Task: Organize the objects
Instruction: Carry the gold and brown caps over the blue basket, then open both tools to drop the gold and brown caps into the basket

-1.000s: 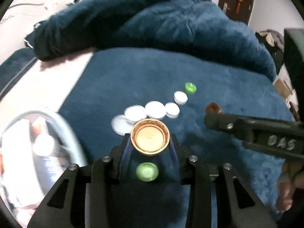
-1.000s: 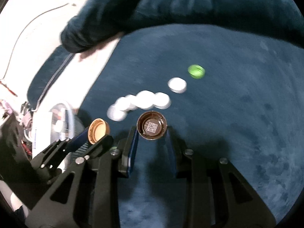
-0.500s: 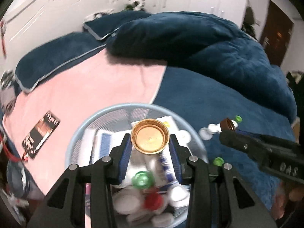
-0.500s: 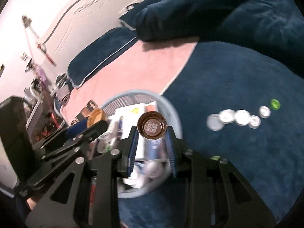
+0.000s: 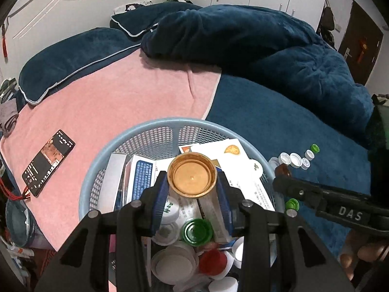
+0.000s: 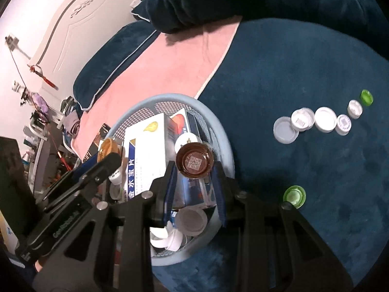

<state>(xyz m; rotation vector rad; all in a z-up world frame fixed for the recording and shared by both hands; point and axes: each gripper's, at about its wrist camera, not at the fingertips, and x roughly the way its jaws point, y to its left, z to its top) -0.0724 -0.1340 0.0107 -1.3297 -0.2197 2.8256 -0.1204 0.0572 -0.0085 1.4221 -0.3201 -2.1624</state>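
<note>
My left gripper (image 5: 192, 185) is shut on a gold bottle cap (image 5: 192, 175) and holds it above the blue mesh basket (image 5: 150, 131). My right gripper (image 6: 194, 170) is shut on a dark brown cap (image 6: 194, 160) with a printed code inside, over the basket's right rim (image 6: 222, 131). The basket holds boxes, papers and several caps, among them a green cap (image 5: 197, 231) and a red cap (image 5: 212, 261). The right gripper also shows at the right of the left wrist view (image 5: 282, 172).
A row of white caps (image 6: 313, 120) and two green caps (image 6: 294, 196) (image 6: 366, 97) lie on the dark blue blanket (image 6: 304, 48). A phone (image 5: 48, 161) lies on the pink sheet (image 5: 116, 102). A bunched blue duvet (image 5: 243, 39) lies behind.
Both grippers have carried their caps left, from above the row of caps on the blanket to above the basket. Both stay shut on their caps.
</note>
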